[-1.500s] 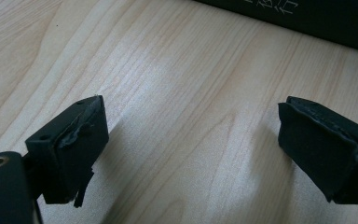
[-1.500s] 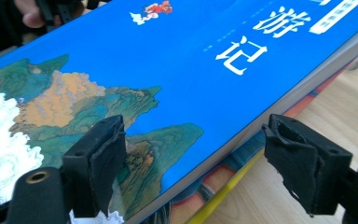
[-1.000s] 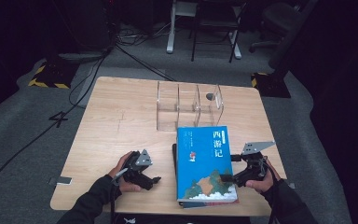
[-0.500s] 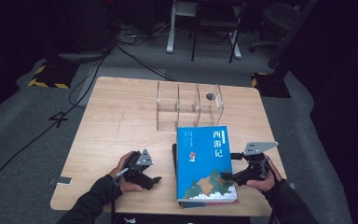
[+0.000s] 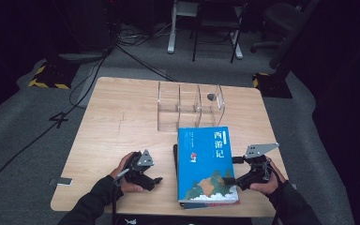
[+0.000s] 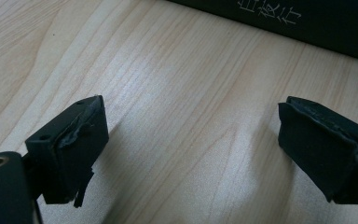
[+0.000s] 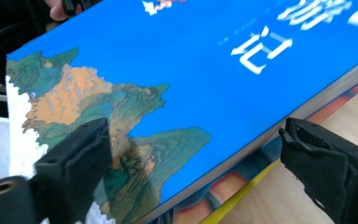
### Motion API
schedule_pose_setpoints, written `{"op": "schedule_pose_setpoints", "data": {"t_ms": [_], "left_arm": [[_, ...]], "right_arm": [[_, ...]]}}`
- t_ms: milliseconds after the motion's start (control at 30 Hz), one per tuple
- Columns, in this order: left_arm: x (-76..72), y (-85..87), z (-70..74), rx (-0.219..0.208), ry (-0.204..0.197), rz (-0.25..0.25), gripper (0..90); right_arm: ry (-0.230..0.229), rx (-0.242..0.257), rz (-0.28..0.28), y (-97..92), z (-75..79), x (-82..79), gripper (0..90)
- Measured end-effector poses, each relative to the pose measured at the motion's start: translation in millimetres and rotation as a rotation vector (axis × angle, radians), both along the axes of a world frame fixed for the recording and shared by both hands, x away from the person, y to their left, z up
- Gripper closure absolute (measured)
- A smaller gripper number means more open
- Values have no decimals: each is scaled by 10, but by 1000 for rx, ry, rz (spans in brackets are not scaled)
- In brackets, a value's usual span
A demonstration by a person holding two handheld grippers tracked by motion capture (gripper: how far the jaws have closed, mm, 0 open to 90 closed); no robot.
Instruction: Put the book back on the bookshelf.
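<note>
A thick blue book (image 5: 206, 161) with white characters and a mountain picture lies on a second book near the table's front edge. In the right gripper view its cover (image 7: 177, 60) spans the frame, with a colourful lower book (image 7: 223, 191) peeking out beneath. My right gripper (image 5: 230, 180) is open at the blue book's right edge. In its own view, my right gripper (image 7: 196, 154) has one jaw over the cover and the other beyond the edge. My left gripper (image 5: 155, 179) stands open on bare wood left of the books. In its own view, my left gripper (image 6: 191, 130) faces a dark book spine (image 6: 307, 21).
A clear acrylic holder (image 5: 190, 105) with several upright compartments stands behind the books at mid-table. The wooden table (image 5: 117, 122) has bare room on its left half. A small grey tag (image 5: 64, 181) lies near the front left corner. Chairs and cables are on the floor beyond.
The right gripper has shifted slightly toward the front of the table beside the book. The left gripper has hardly moved.
</note>
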State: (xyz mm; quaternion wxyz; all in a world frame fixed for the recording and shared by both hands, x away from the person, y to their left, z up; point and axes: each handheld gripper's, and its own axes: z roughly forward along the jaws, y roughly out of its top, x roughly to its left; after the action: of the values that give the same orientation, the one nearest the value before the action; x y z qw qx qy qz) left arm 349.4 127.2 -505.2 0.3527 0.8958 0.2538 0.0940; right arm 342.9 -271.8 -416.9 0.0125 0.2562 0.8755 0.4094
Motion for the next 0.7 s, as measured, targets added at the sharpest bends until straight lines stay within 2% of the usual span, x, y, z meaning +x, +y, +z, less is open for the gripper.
{"op": "schedule_pose_setpoints", "data": {"t_ms": [133,200,300,367,400,433,467,533,633,700], "left_arm": [[22,-11,6,1,0,19,94],[47,11,14,-13,2,31,143],[129,41,27,-41,28,45,190],[180,29,49,-35,33,41,194],[202,11,74,-36,24,32,193],[214,-15,102,-35,-5,32,194],[233,-42,129,-28,-10,24,208],[280,-94,189,-49,-18,13,212],[353,-182,287,-61,-52,5,220],[404,-234,340,-72,-66,12,232]], "right_arm": [[-32,-6,6,2,14,-2,103],[-43,-3,6,-7,18,7,110],[-54,-2,3,-2,24,36,111],[-53,1,0,9,28,60,124],[-59,3,3,16,30,71,132],[-67,8,1,24,39,83,145],[-70,12,0,30,51,97,146],[-80,18,7,42,69,117,146],[-82,23,2,67,84,168,147],[-85,35,3,86,97,215,188]]}}
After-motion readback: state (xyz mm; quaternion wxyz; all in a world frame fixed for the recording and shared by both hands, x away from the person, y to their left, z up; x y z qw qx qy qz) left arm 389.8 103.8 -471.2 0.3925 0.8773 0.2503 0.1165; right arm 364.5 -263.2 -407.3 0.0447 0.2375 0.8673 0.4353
